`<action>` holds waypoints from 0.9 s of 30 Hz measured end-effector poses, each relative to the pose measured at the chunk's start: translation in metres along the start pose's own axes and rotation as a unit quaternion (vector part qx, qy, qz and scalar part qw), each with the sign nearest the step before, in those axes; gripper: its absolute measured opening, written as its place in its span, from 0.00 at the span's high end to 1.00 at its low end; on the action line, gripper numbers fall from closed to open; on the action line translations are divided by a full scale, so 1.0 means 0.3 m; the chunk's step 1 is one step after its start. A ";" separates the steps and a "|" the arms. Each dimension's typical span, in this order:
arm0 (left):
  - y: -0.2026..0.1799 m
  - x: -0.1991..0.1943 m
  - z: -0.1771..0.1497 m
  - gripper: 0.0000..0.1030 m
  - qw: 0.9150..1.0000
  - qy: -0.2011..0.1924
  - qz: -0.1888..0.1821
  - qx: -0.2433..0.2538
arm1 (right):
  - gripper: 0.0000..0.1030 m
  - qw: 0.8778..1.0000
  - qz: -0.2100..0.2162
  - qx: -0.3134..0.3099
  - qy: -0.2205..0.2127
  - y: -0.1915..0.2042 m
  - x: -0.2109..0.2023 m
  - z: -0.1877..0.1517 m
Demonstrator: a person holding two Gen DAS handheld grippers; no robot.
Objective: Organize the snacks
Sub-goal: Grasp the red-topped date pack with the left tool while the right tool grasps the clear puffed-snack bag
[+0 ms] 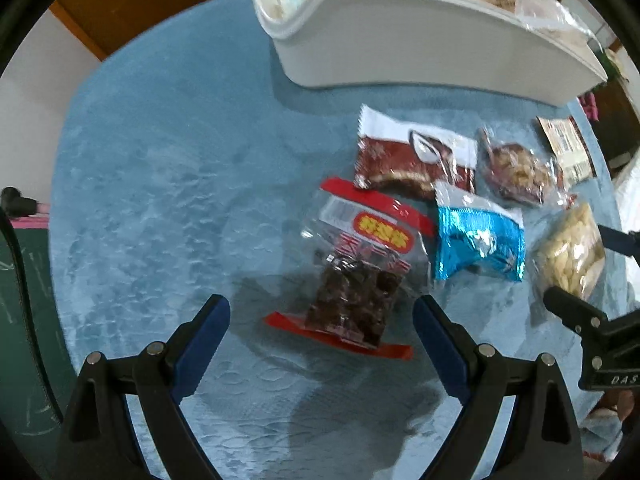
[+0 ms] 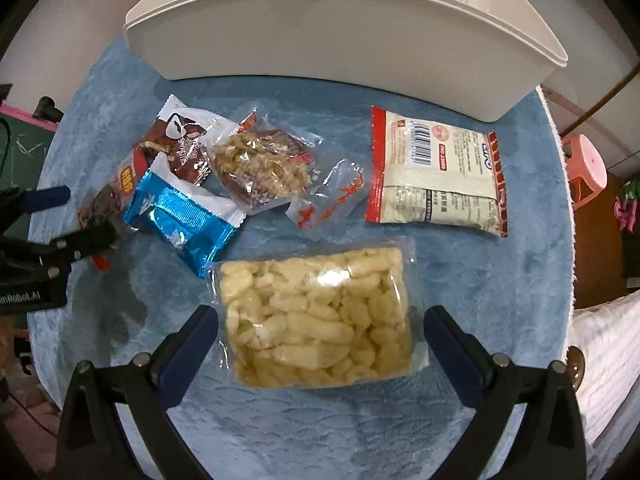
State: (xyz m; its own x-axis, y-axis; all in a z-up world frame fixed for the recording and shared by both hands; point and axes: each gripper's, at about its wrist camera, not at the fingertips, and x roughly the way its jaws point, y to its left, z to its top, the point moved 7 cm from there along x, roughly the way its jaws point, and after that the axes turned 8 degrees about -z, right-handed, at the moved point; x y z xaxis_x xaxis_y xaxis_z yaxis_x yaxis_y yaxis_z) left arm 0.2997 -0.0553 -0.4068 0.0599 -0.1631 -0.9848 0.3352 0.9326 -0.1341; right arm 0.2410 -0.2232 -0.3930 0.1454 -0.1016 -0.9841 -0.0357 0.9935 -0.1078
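Both tongs spread, the left gripper (image 1: pixel 322 316) frames the raisin bag (image 1: pixel 348 300) and the right gripper (image 2: pixel 320 322) the puff bag (image 2: pixel 316 316) at lower centre, so each likely needs pinching and lifting into the bin (image 2: pixel 340 40) at the top.

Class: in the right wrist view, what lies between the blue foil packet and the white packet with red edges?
A small clear wrapper with red print lies on the blue cloth between the blue foil packet and white packet.

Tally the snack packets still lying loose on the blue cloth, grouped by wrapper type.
Clear bags: 4 (pale puffs, dark pieces, nut cluster, near-empty wrapper)
Foil or opaque packets: 3 (blue, brown-white, red-edged white)
Total: 7
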 end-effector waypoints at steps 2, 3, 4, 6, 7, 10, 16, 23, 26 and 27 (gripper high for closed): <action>-0.002 0.022 -0.005 0.10 1.000 0.010 -0.007 0.006 | 0.00 1.000 0.003 0.004 0.004 0.004 0.013 0.007; -0.001 0.030 -0.006 0.10 1.000 0.012 -0.007 0.007 | 0.00 1.000 0.006 0.005 0.004 0.005 0.012 0.005; -0.001 0.040 -0.009 0.10 1.000 0.015 -0.006 0.009 | 0.00 1.000 0.006 0.003 0.003 0.000 0.010 0.004; 0.001 0.059 -0.016 0.10 1.000 0.020 -0.004 0.012 | 0.00 1.000 0.003 -0.003 -0.001 -0.009 0.009 -0.001; 0.017 0.077 -0.021 0.10 1.000 0.024 -0.004 0.010 | 0.00 1.000 0.003 -0.004 -0.002 -0.012 0.009 0.001; 0.041 0.099 -0.026 0.10 1.000 0.022 -0.015 -0.003 | 0.00 1.000 0.007 -0.005 0.001 -0.034 0.013 -0.001; 0.063 0.102 -0.022 0.12 1.000 0.023 -0.018 -0.005 | 0.00 0.998 0.050 -0.023 0.017 -0.001 0.020 -0.018; 0.067 0.073 -0.018 0.35 1.000 -0.003 -0.013 -0.002 | 0.00 0.999 0.030 -0.013 0.023 0.025 0.068 -0.024; 0.055 0.044 -0.034 0.44 1.000 -0.012 -0.006 -0.003 | 0.06 1.000 0.018 -0.017 0.011 0.036 0.065 -0.029; 0.056 0.042 -0.036 0.45 1.000 -0.014 -0.006 -0.006 | 0.10 1.000 0.019 -0.017 0.006 0.040 0.058 -0.033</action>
State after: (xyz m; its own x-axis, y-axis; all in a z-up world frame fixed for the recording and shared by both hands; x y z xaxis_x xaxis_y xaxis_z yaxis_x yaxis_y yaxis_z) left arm 0.2960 -0.0382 -0.4226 0.0820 -0.1825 -0.9798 0.3246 0.9344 -0.1469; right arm 0.2334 -0.2136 -0.4129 0.1325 -0.0654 -0.9890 -0.0751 0.9943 -0.0758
